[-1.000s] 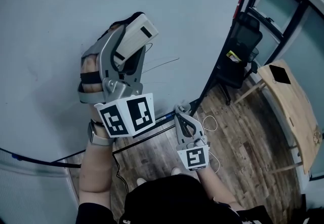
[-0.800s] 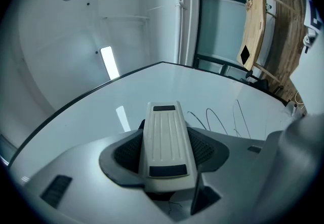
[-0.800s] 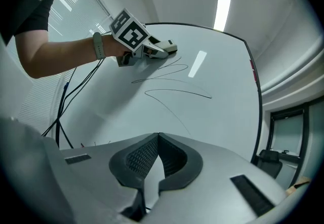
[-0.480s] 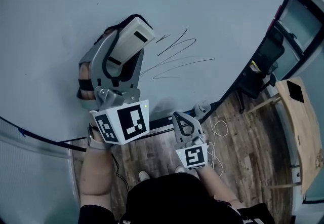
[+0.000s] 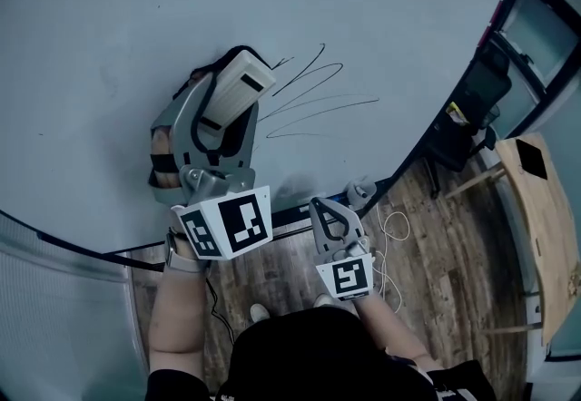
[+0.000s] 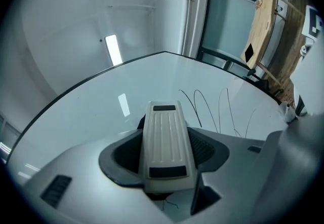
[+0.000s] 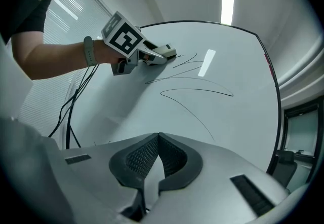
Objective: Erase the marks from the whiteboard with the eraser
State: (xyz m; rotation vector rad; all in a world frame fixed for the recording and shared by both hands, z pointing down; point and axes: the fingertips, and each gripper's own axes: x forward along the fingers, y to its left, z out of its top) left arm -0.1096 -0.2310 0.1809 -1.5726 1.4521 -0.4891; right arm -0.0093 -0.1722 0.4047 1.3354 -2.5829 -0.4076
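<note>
Eraser (image 6: 163, 132), gripped by the left tongs (image 6: 164, 154), is now reaching the left end of the marks (image 5: 318, 98) (right tongs (image 7: 158, 139) idling clenched, empty), wiping barely beginning.

Cool, even indoor light fills all three views. A ceiling strip light (image 7: 227, 0) above the whiteboard (image 7: 243, 116) throws a pale bar of glare (image 7: 206, 62) onto its glossy face. A smaller glare patch (image 6: 123, 105) shows in the left gripper view. Shadows on the whiteboard are faint and soft. Wide-angle distortion bows the whiteboard's edges, the gripper views' corners go black, and the pen lines (image 5: 318, 100) look sharp.
</note>
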